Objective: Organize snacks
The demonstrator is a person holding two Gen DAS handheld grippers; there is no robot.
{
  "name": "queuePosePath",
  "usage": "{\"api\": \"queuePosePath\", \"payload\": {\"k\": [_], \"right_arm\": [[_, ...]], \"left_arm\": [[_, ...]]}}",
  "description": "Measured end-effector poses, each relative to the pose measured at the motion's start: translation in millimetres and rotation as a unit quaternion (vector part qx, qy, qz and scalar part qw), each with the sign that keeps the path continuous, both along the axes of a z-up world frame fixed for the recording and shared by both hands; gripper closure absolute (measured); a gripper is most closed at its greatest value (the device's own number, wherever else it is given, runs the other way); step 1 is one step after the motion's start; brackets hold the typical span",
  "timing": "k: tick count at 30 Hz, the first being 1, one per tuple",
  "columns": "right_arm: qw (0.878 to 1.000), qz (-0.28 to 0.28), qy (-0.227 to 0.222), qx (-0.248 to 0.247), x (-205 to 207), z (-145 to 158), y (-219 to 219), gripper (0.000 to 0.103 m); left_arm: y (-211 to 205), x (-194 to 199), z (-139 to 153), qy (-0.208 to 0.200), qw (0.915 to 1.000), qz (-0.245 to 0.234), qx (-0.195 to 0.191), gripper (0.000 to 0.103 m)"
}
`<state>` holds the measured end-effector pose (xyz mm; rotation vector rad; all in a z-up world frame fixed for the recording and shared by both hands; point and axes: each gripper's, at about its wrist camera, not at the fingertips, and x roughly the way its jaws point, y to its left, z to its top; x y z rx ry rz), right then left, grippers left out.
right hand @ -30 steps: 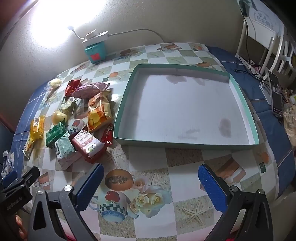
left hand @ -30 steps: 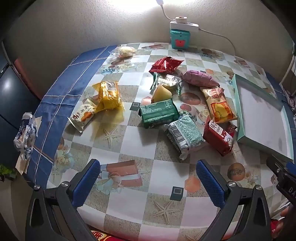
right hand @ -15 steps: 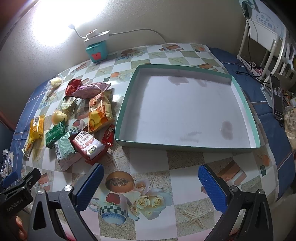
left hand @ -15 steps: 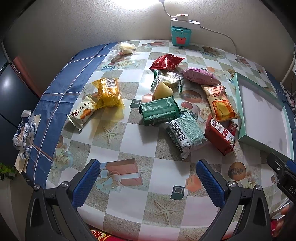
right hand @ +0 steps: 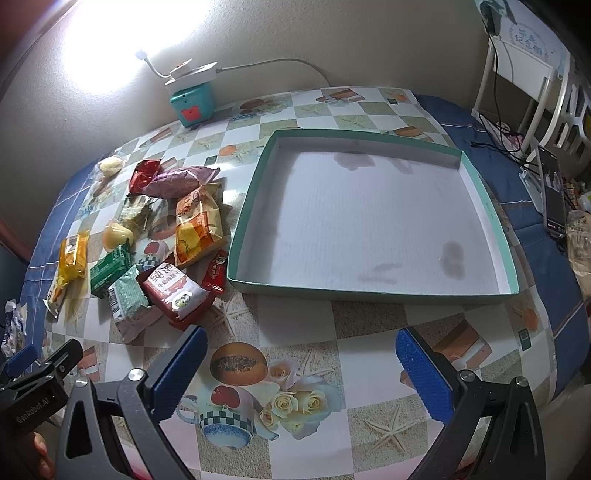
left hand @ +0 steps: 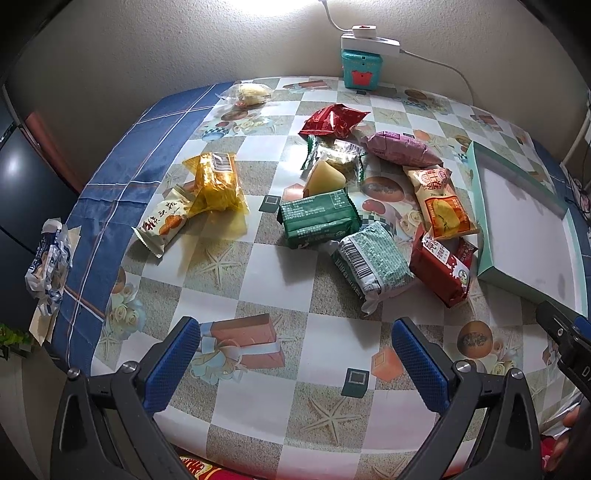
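On the checkered tabletop point(left hand: 266, 273), left hand-held gripper point(left hand: 295, 363) wide apart before scattered foil snack packets point(left hand: 319, 219), right hand-held gripper point(right hand: 301, 373) equally wide facing shallow teal-rimmed cardboard tray point(right hand: 491, 206), whole only there; clear-wrapped bun point(left hand: 249, 94) plain in left view.

Beige textured wall point(right hand: 332, 33) behind, washed white by a bright lamp point(right hand: 140, 55) at upper left. Tabletop point(left hand: 258, 266) under a checkered cloth printed with starfish and roses, blue-bordered at the edges. White power strip point(left hand: 369, 38) atop a teal box point(left hand: 360, 72), cord trailing along the wall. White chair point(right hand: 524, 70) at far right. Dark cabinet point(left hand: 22, 177) at left.
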<state>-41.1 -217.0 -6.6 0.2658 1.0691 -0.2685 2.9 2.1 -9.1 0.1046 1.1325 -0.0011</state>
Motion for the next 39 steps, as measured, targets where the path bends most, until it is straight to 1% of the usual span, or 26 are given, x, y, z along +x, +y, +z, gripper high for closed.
{"api": "queuePosePath", "payload": {"k": [26,39], "right_arm": [[1.000,0.002,0.002,-0.002,1.3,0.3,-0.4,0.000],[1.000,0.008,0.008,-0.009,3.2,-2.6,5.2,0.000]], "left_arm": [[2.1,2.4,-5.0,0.012,0.9999,0.003,-0.010,0.000],[3.5,1.4,-4.6,0.011,0.9999,0.008,-0.006,0.000]]}}
